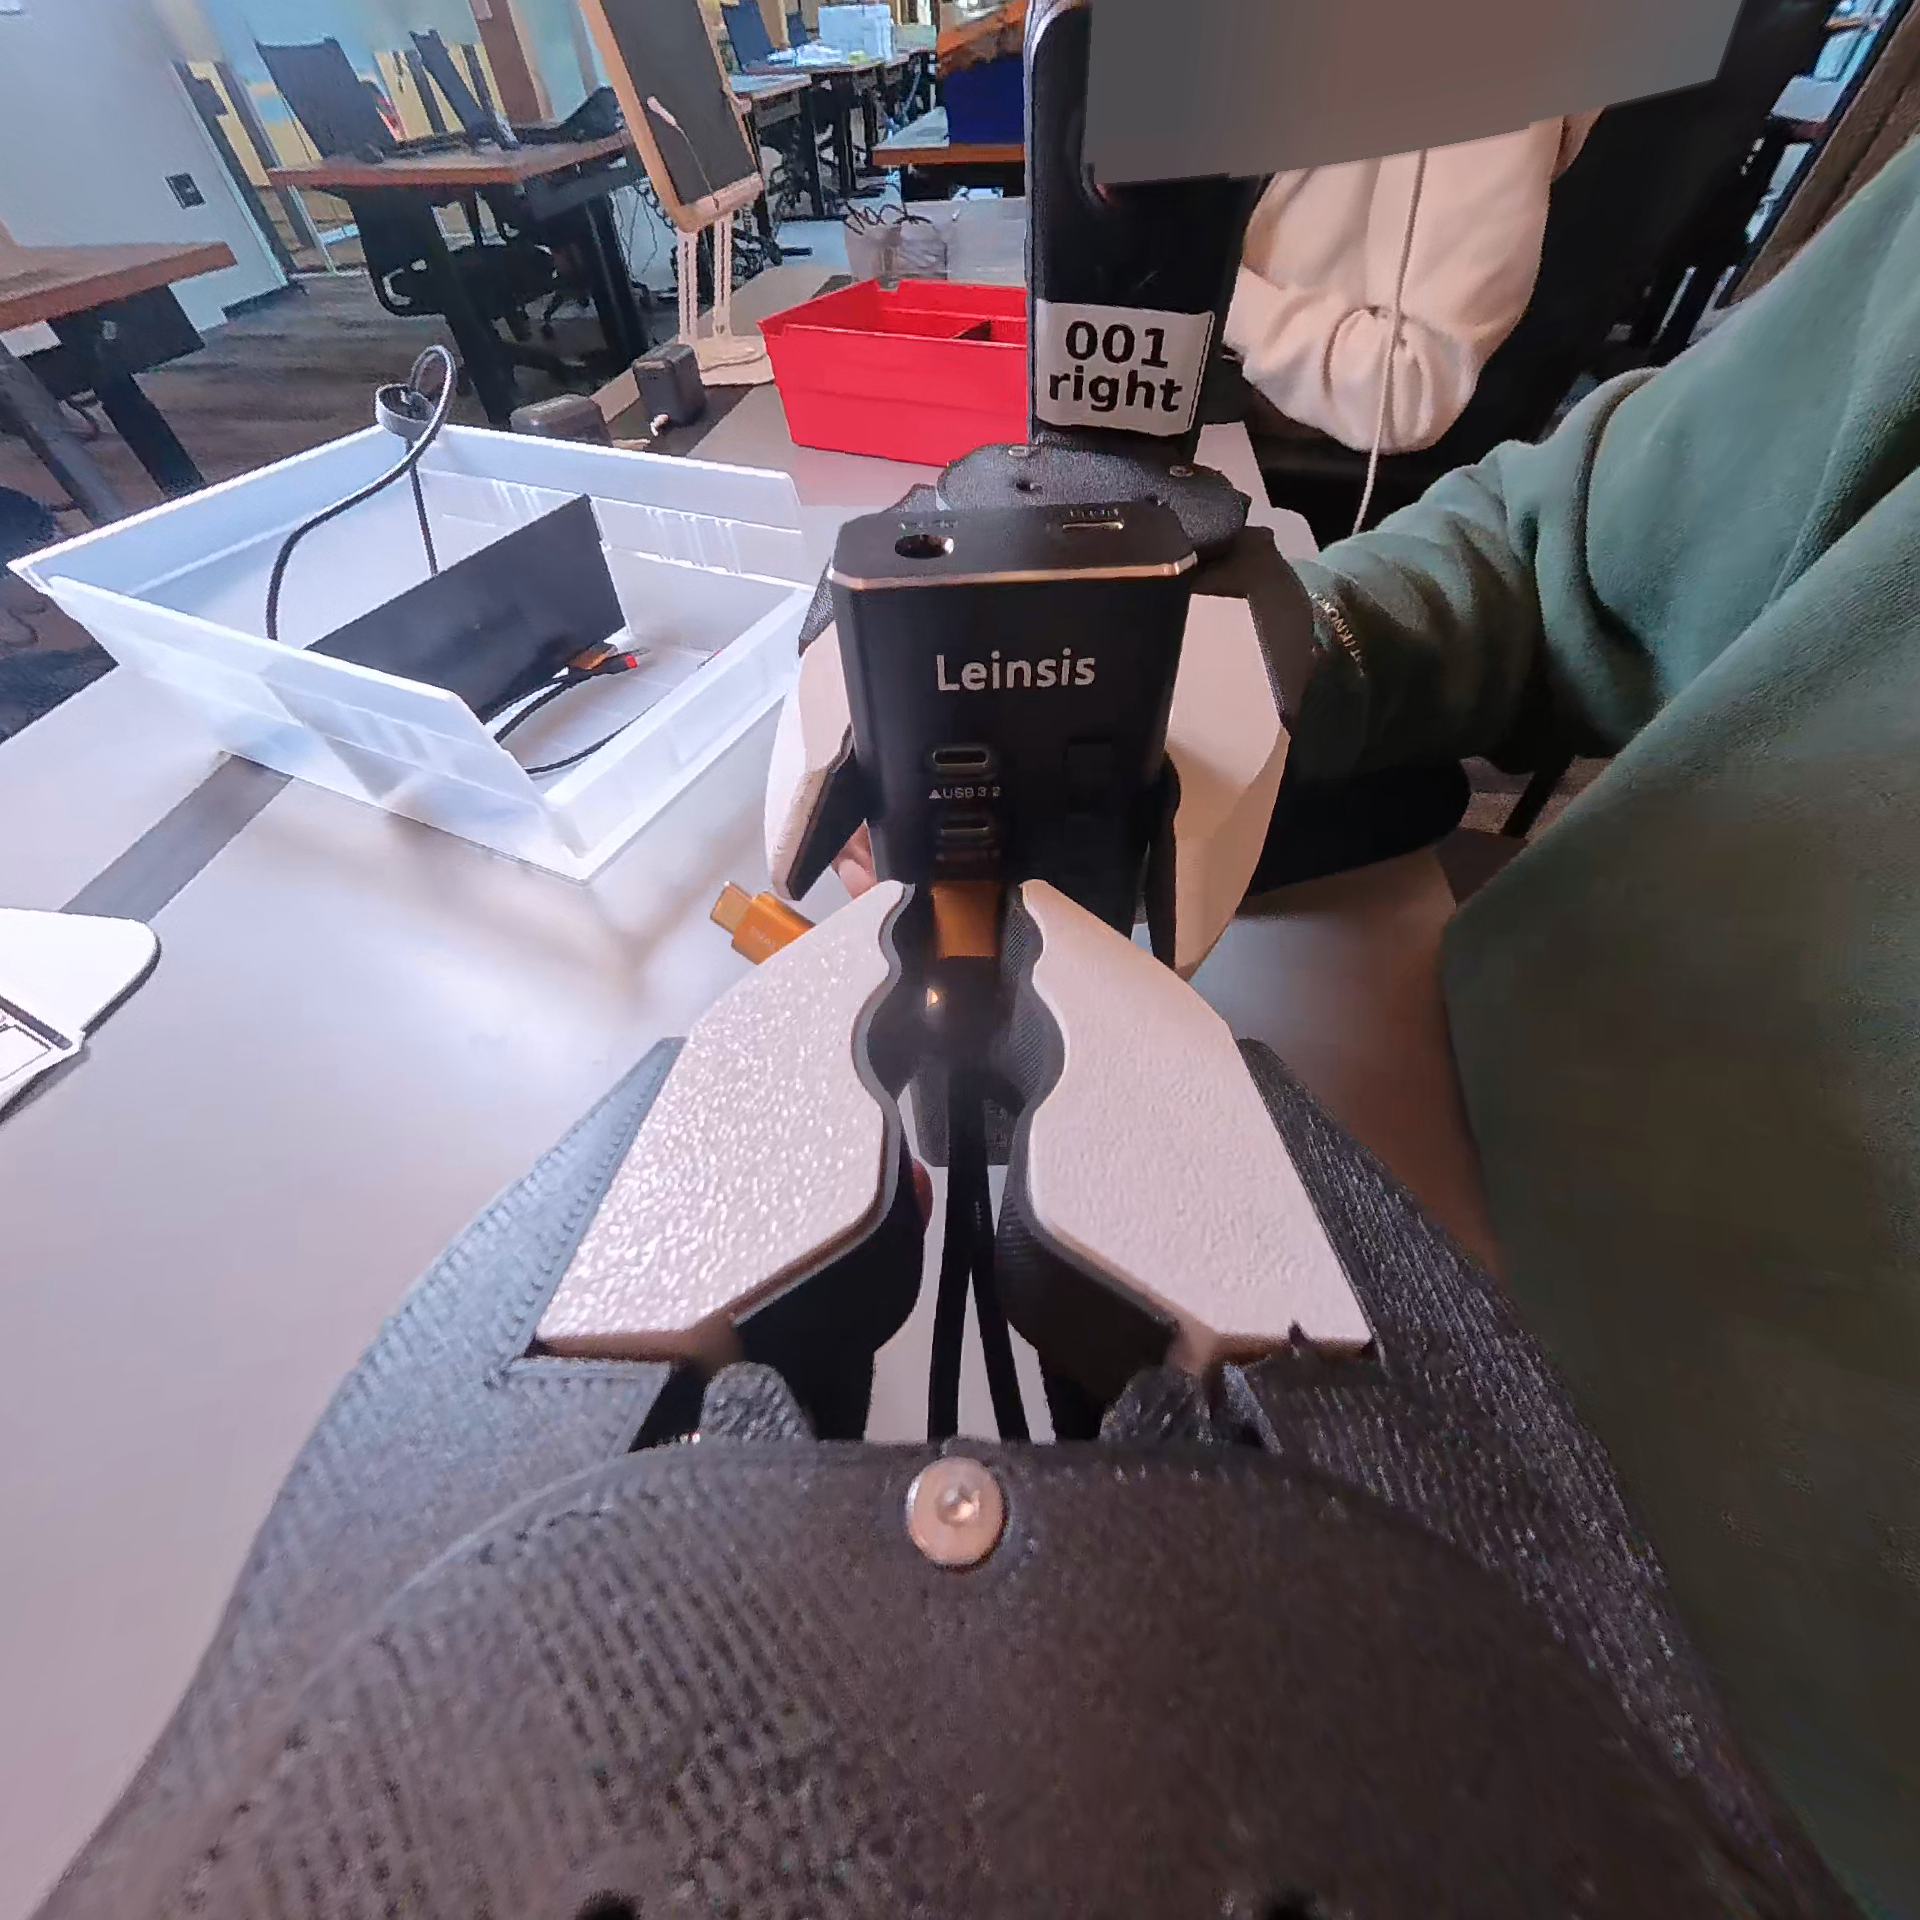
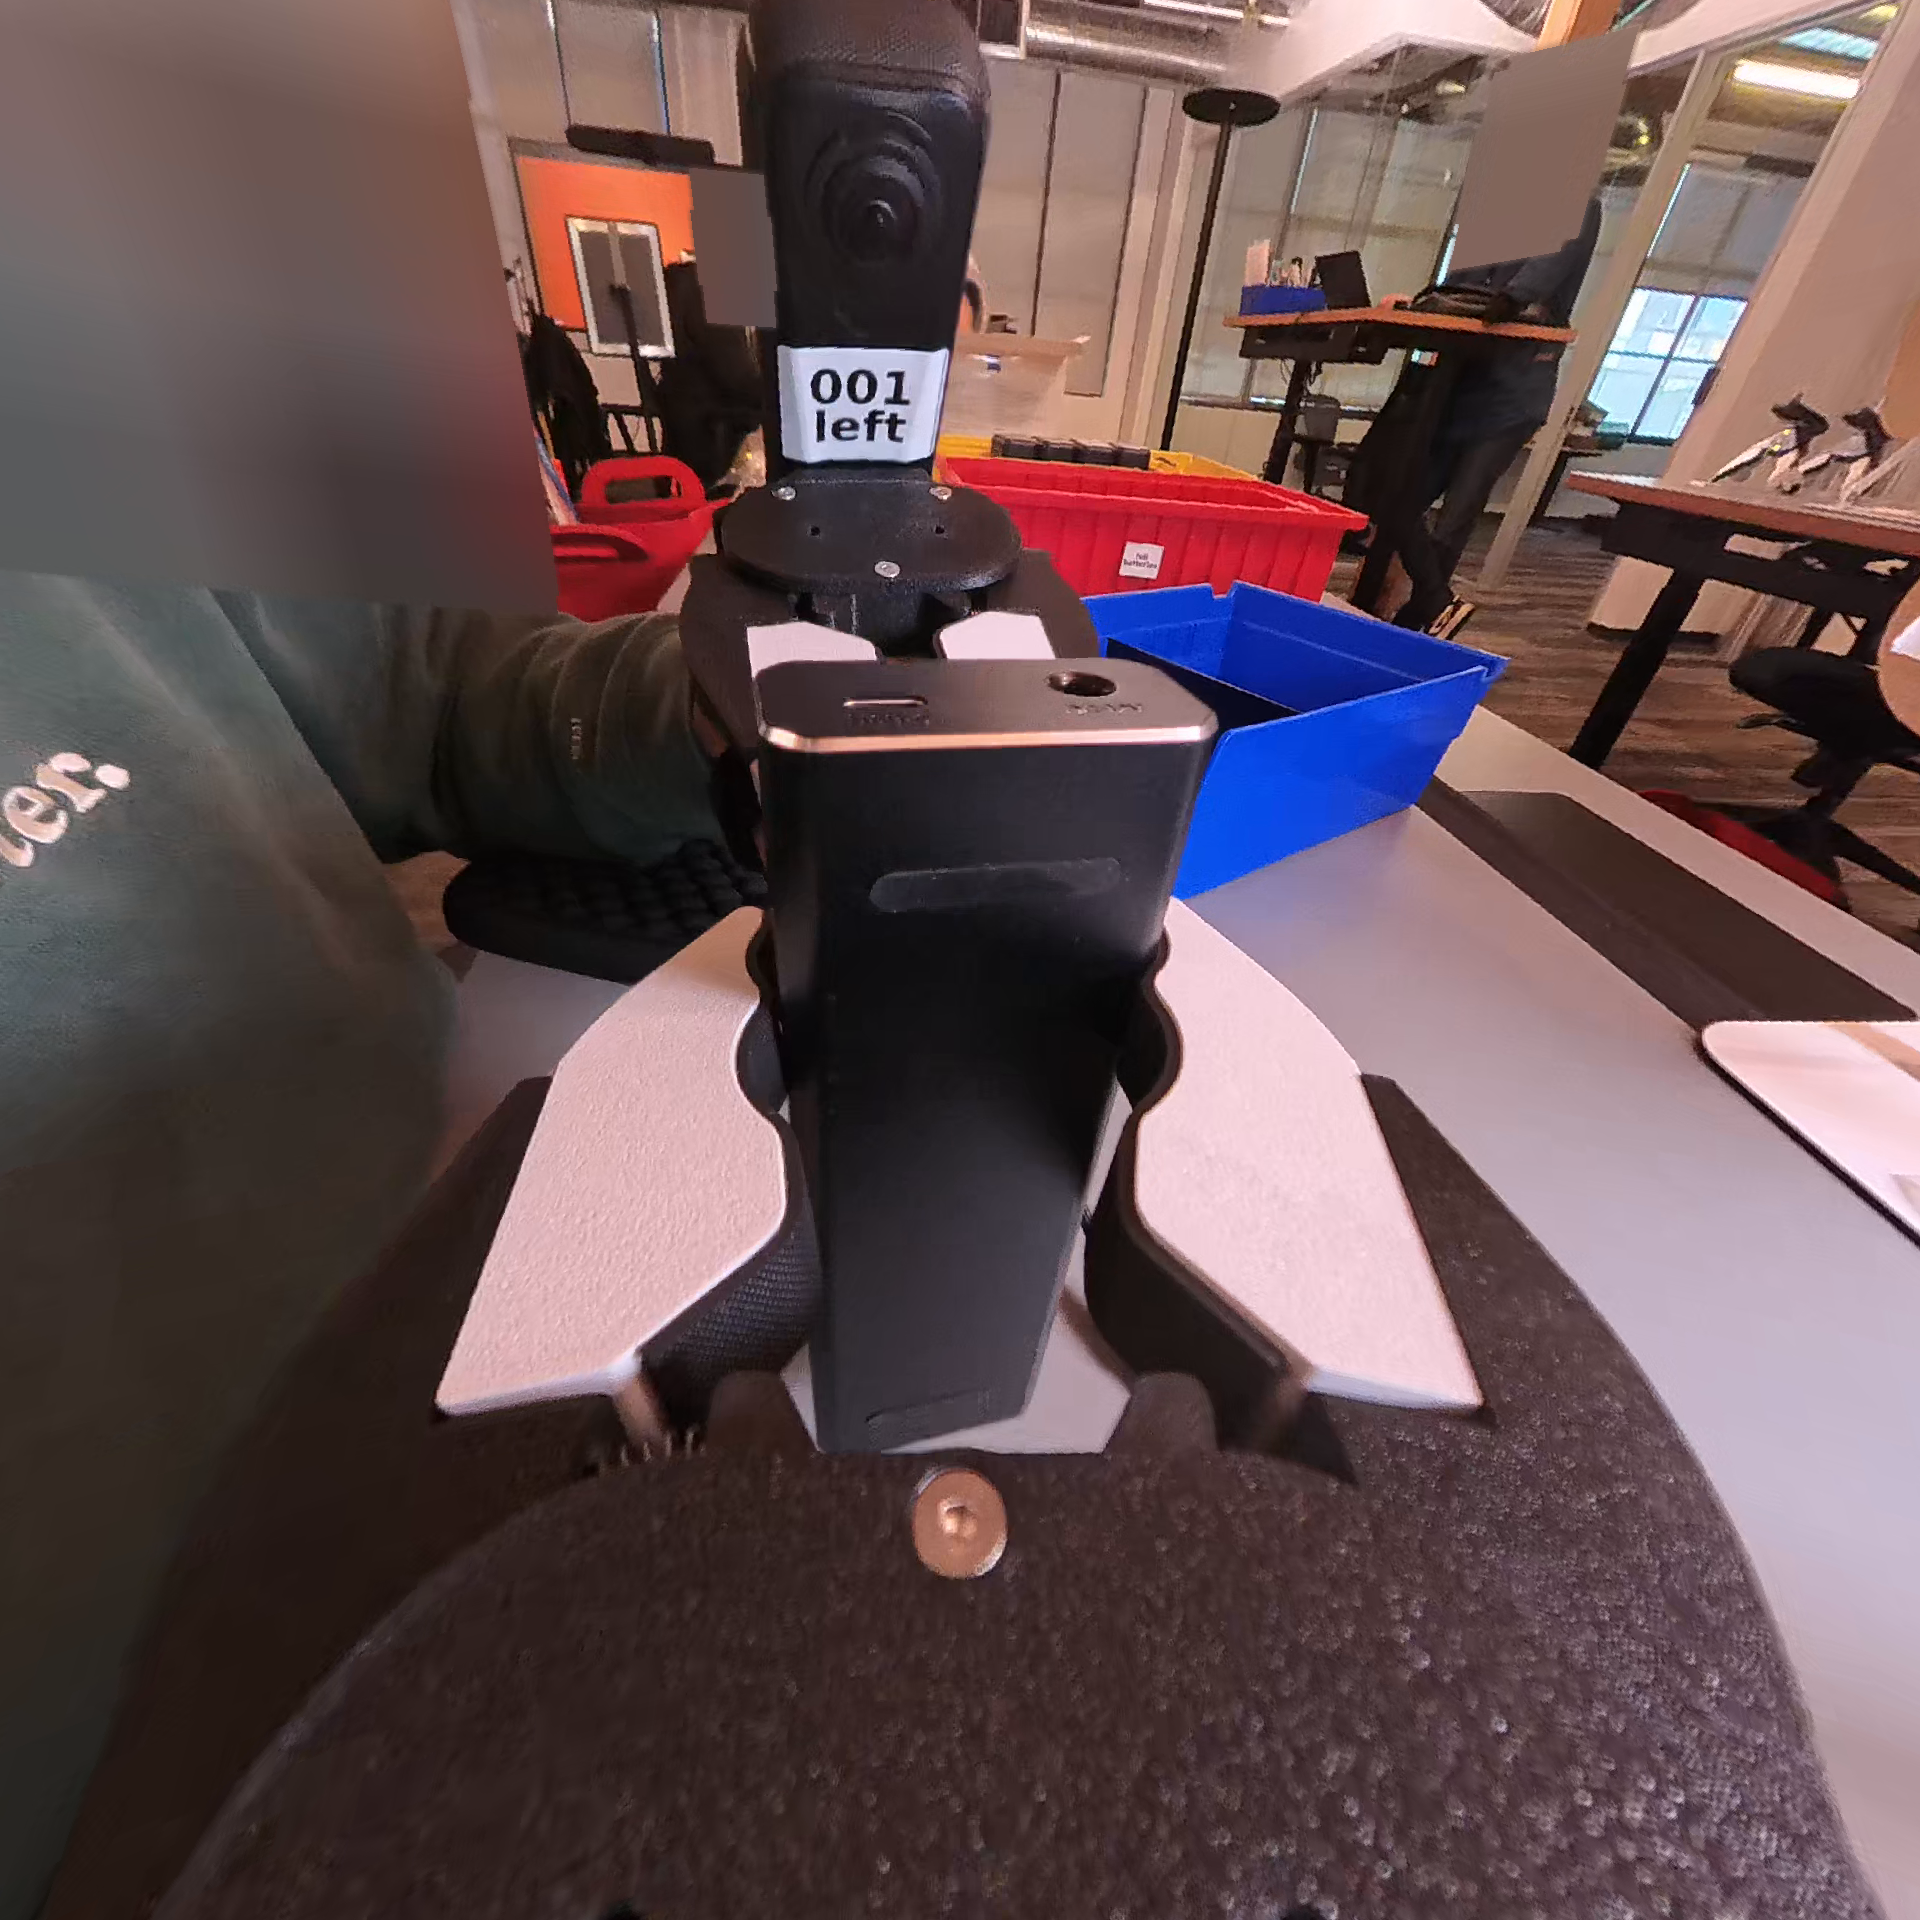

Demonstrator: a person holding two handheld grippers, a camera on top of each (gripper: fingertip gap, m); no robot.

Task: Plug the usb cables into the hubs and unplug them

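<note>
My right gripper [image 2: 961, 935] is shut on a black USB hub [image 2: 966, 987] and holds it upright above the grey table [image 2: 1507, 1039], with both pads pressed on its sides. In the left wrist view the hub [image 1: 1013, 665] faces me with its ports showing. An orange USB plug [image 1: 964, 925] sits in the lowest port. My left gripper [image 1: 961, 904] is open around this plug, with a small gap on each side. A second orange plug [image 1: 758, 925] hangs loose just to the left. Two black cables [image 1: 966, 1299] run down between my left fingers.
A white bin [image 1: 665, 769] at the left holds a black box and more cables. A red bin [image 1: 894, 384] stands behind the hub, and a blue bin [image 2: 1330, 748] is at the right. A person's green sleeve [image 1: 1662, 727] fills the right side.
</note>
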